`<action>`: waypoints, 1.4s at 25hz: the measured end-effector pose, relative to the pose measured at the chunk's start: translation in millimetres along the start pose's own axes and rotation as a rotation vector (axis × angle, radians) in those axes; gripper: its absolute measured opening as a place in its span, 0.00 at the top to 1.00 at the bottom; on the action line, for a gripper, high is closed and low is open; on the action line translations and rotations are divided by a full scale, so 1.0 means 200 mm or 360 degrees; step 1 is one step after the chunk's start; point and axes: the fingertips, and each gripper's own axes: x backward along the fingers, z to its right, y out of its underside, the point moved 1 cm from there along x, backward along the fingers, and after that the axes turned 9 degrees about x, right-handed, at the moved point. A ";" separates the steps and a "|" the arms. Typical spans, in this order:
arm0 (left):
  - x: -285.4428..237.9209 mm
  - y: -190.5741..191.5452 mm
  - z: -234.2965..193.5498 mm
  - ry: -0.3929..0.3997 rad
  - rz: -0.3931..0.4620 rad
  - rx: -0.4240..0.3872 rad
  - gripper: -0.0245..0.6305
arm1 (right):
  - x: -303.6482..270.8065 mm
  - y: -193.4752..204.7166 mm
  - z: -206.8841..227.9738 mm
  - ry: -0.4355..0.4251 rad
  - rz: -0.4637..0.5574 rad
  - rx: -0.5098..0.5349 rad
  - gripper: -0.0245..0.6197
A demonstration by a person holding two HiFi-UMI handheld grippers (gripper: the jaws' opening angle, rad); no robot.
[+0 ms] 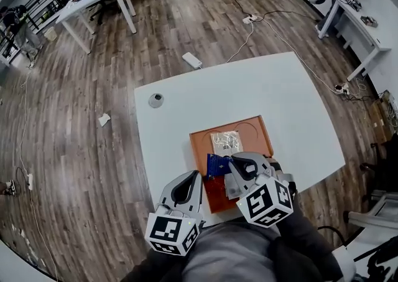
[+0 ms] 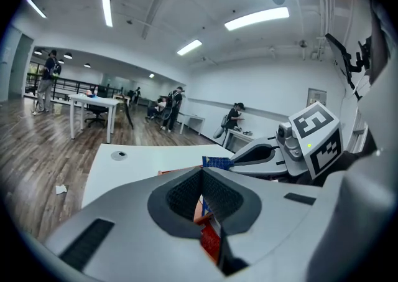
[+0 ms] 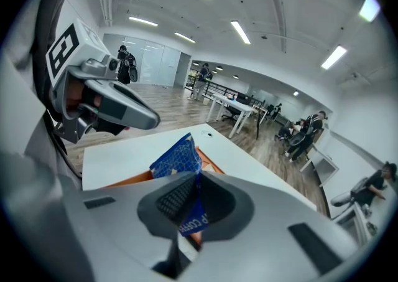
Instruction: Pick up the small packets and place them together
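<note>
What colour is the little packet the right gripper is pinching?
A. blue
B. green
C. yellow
A: in the right gripper view, the right gripper is shut on a blue packet, which sticks up from between its jaws.

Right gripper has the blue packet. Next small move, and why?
Probably lower the right gripper and set its blue packet beside the clear packet in the orange tray: its jaws are shut on it above the tray. The left gripper seems shut on a red packet.
</note>
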 end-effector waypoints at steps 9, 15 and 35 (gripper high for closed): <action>-0.15 -0.01 -0.12 -0.0148 -0.0042 0.0026 0.96 | -0.21 0.12 0.23 -0.0034 -0.0039 -0.0103 0.93; -0.23 0.03 -0.20 -0.0216 -0.0115 0.0122 0.96 | -0.36 0.19 0.33 0.0000 -0.0093 -0.0138 0.85; -0.15 0.05 -0.11 -0.0085 -0.0064 0.0073 0.96 | -0.16 0.17 0.26 0.0181 -0.0105 -0.0132 0.85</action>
